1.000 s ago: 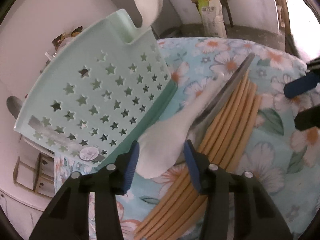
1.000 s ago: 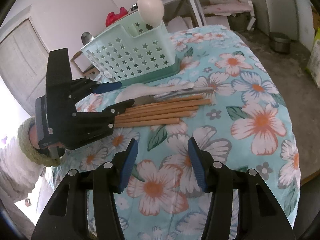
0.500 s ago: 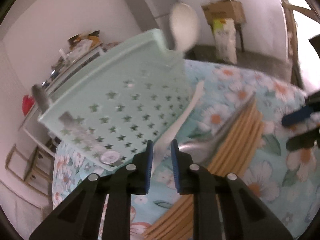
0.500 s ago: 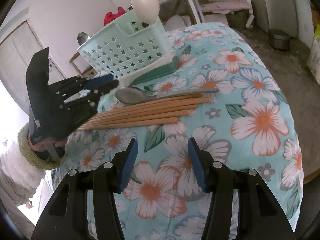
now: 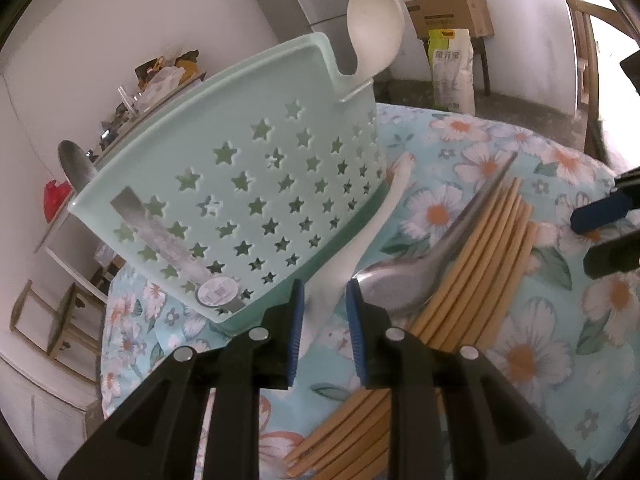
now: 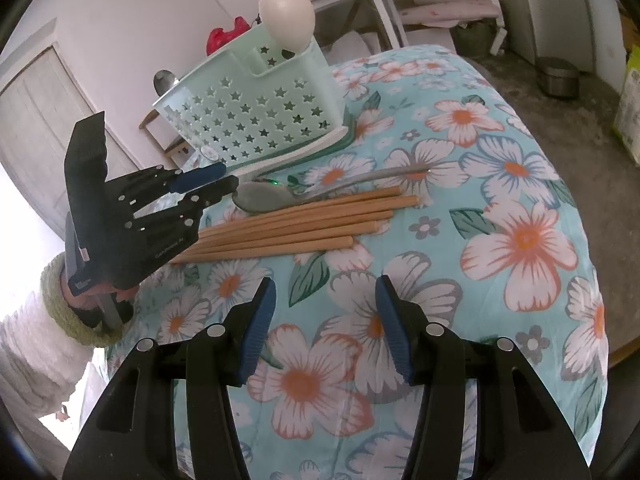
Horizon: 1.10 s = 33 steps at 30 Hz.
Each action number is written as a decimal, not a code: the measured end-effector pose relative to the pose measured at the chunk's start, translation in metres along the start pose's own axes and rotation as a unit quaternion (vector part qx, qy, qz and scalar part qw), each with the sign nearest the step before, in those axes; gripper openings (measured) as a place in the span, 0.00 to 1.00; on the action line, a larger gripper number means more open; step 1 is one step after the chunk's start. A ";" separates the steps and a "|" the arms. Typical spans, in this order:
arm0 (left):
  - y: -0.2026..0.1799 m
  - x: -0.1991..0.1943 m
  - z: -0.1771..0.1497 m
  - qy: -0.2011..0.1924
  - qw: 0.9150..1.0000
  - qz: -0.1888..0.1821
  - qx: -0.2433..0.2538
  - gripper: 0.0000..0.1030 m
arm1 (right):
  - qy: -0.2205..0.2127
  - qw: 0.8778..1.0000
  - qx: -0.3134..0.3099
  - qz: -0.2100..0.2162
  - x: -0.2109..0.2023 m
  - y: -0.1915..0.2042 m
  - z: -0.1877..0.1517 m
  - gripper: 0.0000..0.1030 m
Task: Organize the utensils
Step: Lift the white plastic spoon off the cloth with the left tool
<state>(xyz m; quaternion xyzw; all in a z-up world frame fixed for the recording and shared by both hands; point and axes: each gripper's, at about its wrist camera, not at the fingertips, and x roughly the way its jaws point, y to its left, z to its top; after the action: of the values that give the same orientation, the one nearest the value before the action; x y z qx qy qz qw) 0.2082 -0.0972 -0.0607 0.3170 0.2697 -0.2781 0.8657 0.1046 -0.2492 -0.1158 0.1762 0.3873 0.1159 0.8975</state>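
- The mint caddy (image 5: 240,200) stands up and to the left of the left gripper (image 5: 322,322), a metal spoon (image 5: 74,166) poking over its far-left rim and a white ladle (image 5: 374,24) standing in its right-hand pocket.
- The left gripper pinches the broad end of a white spoon (image 5: 384,216), whose handle runs ahead along the caddy's base.
- To do this well, I would lift it clear of the rim, tip the handle down, and drop it into a pocket.
- Just right of the tips lie a steel spoon (image 5: 420,276) and the chopsticks (image 5: 472,276), untouched.
- The right gripper (image 6: 326,322) hovers with fingers spread and empty, chopsticks well ahead of it.
- Hidden: the white spoon's bowl behind the pads, the caddy's inner dividers, and how firm the pinch is.
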 end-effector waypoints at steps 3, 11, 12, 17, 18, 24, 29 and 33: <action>-0.004 -0.004 -0.001 -0.008 1.000 0.026 0.012 0.18 | -0.001 1.000 0.001 0.000 -0.001 0.000 0.000 0.49; -0.037 -0.014 -0.007 -0.043 0.984 0.108 0.134 0.06 | -0.005 1.000 0.007 -0.003 -0.005 -0.004 0.000 0.49; -0.040 -0.015 -0.007 -0.048 0.981 0.116 0.145 0.05 | -0.006 1.000 0.007 -0.003 -0.006 -0.004 0.000 0.49; -0.048 -0.029 -0.007 -0.075 0.969 0.145 0.184 0.01 | -0.010 1.000 0.012 -0.005 -0.011 -0.006 -0.001 0.49; -0.049 -0.033 -0.006 -0.081 0.967 0.150 0.188 0.01 | -0.011 1.000 0.013 -0.005 -0.012 -0.007 -0.001 0.49; -0.045 -0.069 0.001 -0.102 0.967 0.155 0.175 0.01 | -0.020 1.000 0.015 -0.005 -0.020 -0.008 -0.002 0.49; -0.036 -0.110 0.003 -0.103 0.985 0.088 0.110 0.01 | -0.026 1.000 0.015 -0.004 -0.027 -0.007 -0.004 0.49; -0.029 -0.131 -0.003 -0.074 0.996 -0.010 0.043 0.01 | -0.027 1.000 0.016 -0.001 -0.031 -0.006 -0.006 0.49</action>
<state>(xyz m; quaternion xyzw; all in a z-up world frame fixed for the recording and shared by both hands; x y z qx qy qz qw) 0.0966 -0.0729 0.0100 0.3300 0.1954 -0.3211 0.8659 0.0793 -0.2641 -0.1017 0.1933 0.3648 0.1040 0.9048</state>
